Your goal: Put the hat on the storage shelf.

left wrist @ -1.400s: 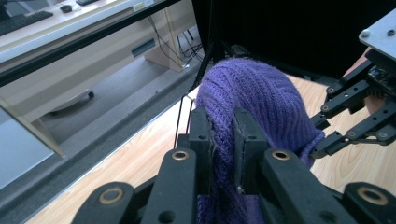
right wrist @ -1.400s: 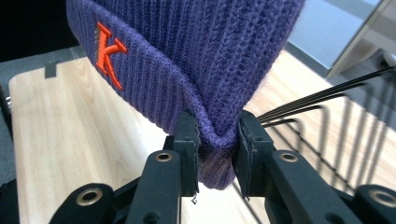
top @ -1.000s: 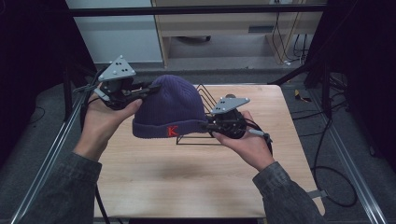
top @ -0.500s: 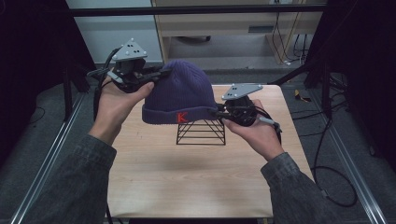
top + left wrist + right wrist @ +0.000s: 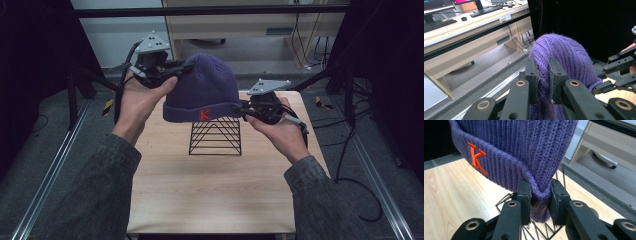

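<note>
A purple hat (image 5: pixel 202 90) is held above a wire rack (image 5: pixel 215 136) on the worktop (image 5: pixel 210 195), gripped by the left tongs (image 5: pixel 186 66) at its crown and the right tongs (image 5: pixel 241 106) at its brim.

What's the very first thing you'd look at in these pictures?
A purple knit hat with an orange K, held up in the air over the middle of the wooden table. The left hand-held gripper pinches its top and the right hand-held gripper pinches its folded brim. Just under it, on the table, stands a black wire stand.
</note>
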Tool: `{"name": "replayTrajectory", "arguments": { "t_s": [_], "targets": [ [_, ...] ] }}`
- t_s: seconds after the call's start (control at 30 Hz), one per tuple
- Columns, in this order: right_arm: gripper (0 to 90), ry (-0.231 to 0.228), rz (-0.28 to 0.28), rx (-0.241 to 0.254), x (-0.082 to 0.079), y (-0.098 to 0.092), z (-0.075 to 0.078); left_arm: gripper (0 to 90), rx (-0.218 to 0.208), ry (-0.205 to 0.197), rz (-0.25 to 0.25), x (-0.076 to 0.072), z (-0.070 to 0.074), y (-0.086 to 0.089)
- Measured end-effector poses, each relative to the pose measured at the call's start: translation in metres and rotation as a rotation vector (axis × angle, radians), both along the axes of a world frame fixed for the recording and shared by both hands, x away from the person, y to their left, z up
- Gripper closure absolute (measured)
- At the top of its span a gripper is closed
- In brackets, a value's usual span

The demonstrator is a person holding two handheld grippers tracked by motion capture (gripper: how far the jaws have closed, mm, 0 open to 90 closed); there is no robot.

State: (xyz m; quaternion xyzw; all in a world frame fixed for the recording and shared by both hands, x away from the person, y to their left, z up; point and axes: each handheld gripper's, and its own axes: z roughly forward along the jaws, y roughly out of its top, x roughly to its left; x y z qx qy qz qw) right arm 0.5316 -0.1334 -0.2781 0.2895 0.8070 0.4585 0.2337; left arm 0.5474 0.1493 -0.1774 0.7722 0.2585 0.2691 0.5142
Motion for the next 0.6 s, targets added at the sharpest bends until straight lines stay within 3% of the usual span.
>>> {"name": "replayTrajectory", "arguments": {
  "t_s": [0.27, 0.43, 0.6],
  "targets": [
    [73.2, 0.011, -0.037, -0.013, 0.016, -0.005, -0.005, 79.3, 0.024, 0.001, -0.003, 0.014, -0.006, -0.013],
    [73.2, 0.029, -0.059, -0.018, 0.032, -0.004, -0.020, 79.3, 0.012, 0.026, 0.000, 0.036, -0.021, -0.020],
    [73.2, 0.046, -0.066, -0.032, 0.037, -0.006, -0.028, 79.3, 0.013, 0.041, -0.008, 0.045, -0.030, -0.027]
  ]
}}
